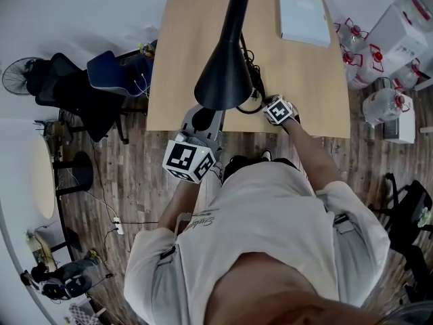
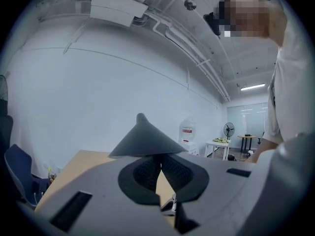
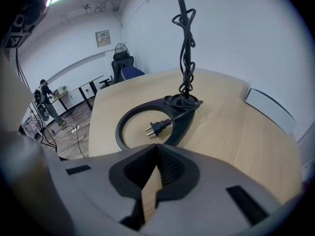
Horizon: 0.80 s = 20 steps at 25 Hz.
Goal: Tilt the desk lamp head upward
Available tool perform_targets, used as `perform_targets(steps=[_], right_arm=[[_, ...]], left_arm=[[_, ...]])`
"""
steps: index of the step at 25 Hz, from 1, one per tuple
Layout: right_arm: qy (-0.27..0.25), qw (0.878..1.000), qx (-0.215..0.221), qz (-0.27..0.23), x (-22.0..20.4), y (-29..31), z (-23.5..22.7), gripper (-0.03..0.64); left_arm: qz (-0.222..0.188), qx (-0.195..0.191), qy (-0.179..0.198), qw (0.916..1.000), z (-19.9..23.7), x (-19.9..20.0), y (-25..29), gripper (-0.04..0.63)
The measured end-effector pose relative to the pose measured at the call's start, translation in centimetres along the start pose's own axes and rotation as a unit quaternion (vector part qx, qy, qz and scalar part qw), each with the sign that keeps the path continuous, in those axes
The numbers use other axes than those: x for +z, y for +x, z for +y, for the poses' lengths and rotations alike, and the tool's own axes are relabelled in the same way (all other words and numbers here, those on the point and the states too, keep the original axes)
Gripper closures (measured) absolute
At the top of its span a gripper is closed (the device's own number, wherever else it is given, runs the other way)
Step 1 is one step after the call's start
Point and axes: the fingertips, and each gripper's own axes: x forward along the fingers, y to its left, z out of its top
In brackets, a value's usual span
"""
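Note:
A black desk lamp stands on the wooden table [image 1: 304, 80]. Its cone-shaped head [image 1: 223, 76] hangs over the table's near edge, and its neck [image 1: 237, 5] runs back from there. My left gripper [image 1: 203, 118] points up from below the head. In the left gripper view the lamp head [image 2: 145, 140] sits just past the shut left gripper [image 2: 160, 165]; I cannot tell whether they touch. My right gripper [image 1: 266, 103] is shut and empty, low over the table. Its tips [image 3: 157, 154] are just short of the lamp's ring base [image 3: 123, 129]. The plug [image 3: 156, 128] lies inside the ring.
A white flat box [image 1: 304, 17] lies at the table's far right, also seen as the box [image 3: 270, 109]. The cord is wound round the lamp stem [image 3: 186, 58]. Office chairs [image 1: 111, 73] stand left of the table, water jugs [image 1: 382, 105] on the right.

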Motion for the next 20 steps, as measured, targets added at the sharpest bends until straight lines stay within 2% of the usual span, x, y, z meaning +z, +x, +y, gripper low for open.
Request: perform_targets(steps=[5, 11, 16, 20], right_arm=[[-0.008, 1.0, -0.006, 0.003, -0.1, 0.2, -0.3, 0.621], [-0.015, 1.0, -0.008, 0.006, 0.3, 0.1, 0.2, 0.621], [-0.016, 1.0, -0.008, 0.006, 0.6, -0.1, 0.2, 0.621], [-0.053, 0.998, -0.018, 0.025, 0.3, -0.2, 0.3, 0.621]], left_arm=[[-0.025, -0.004, -0.017, 0.9995, 0.3, 2.2, -0.2, 0.58], [-0.054, -0.029, -0.04, 0.9973, 0.4, 6.0, -0.6, 0.58], [-0.068, -0.032, -0.023, 0.9969, 0.0, 8.6, -0.5, 0.58], [-0.078, -0.03, -0.002, 0.9965, -0.3, 10.6, -0.2, 0.58]])
